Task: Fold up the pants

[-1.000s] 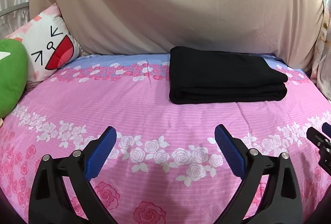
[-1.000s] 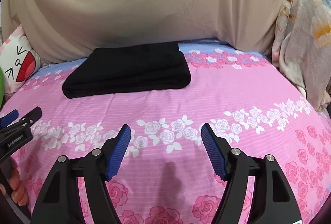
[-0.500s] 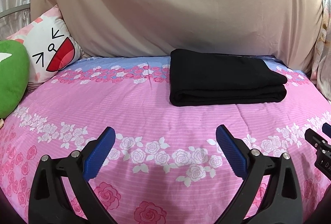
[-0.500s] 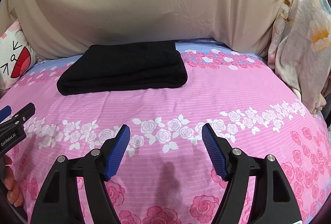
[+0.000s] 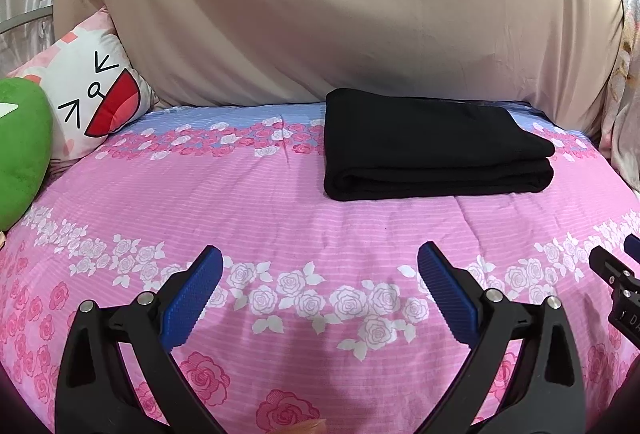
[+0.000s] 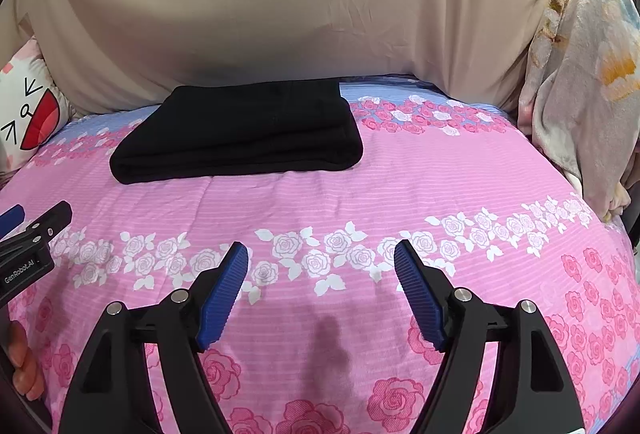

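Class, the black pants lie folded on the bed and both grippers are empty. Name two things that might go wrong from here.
1. The pants are a loose stack on a soft quilt; a nudge could undo the fold.
2. The left gripper and right gripper sit close together and might bump.

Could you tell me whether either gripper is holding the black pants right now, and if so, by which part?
Nothing is held: left gripper and right gripper are open, apart from the folded pants.

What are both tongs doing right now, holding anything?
Left tongs: open, empty, above the bedsheet.
Right tongs: open, empty; folded black pants untouched.
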A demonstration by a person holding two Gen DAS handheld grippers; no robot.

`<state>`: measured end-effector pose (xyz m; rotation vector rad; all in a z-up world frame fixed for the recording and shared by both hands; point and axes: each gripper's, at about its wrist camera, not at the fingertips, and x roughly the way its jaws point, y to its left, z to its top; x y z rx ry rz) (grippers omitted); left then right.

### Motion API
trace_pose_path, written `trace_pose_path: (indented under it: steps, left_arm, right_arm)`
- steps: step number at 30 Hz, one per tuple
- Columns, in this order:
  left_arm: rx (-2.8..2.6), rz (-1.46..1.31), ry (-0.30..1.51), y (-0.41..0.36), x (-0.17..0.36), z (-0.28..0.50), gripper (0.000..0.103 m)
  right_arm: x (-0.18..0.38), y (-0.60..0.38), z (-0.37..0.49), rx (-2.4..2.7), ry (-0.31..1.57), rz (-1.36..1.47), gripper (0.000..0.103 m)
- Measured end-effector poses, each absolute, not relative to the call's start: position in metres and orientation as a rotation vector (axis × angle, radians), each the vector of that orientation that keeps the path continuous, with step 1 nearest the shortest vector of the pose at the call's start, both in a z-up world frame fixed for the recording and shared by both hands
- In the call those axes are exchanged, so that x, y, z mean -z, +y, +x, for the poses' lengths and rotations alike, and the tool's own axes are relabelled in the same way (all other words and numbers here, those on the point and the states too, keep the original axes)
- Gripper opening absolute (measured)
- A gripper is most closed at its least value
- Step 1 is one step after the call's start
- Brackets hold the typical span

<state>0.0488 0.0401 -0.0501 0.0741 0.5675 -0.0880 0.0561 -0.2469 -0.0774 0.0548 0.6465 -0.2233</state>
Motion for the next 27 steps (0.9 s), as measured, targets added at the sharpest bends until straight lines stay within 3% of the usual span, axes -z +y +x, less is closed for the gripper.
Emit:
trace_pose_path:
  steps: [27]
  left_arm:
    - [0.166, 0.048, 0.585, 0.0406, 0.0509, 0.052, 0.097]
  right_arm:
    - [0.0788, -0.2464, 0.0564, 0.221, 0.648, 0.043, 0.076]
